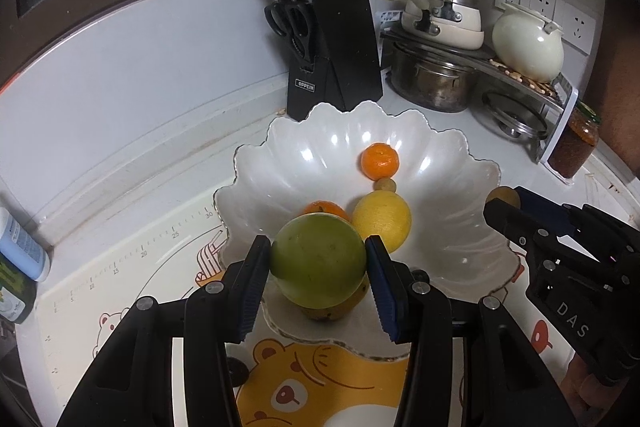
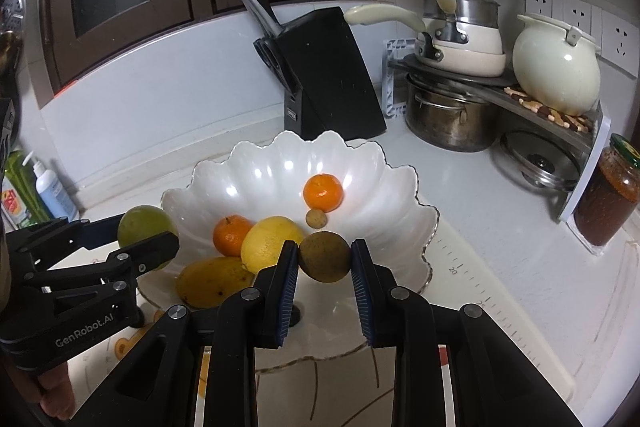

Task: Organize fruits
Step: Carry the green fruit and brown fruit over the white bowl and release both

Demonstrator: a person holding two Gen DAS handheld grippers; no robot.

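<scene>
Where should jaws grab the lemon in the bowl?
Take the lemon from above, across its short middle. The orange sits on its left and the mango below it, so its sides are crowded; only the top is exposed.

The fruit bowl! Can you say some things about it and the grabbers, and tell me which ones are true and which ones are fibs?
1. The left gripper holds a green fruit. True.
2. The right gripper is empty. False: it is shut on a small brown fruit.
3. Two oranges lie in the white bowl. True: one orange near the back, another orange beside the lemon.
4. The bowl holds a banana. False: the long fruit near the front is a mango.
5. The knife block stands behind the bowl. True.
</scene>
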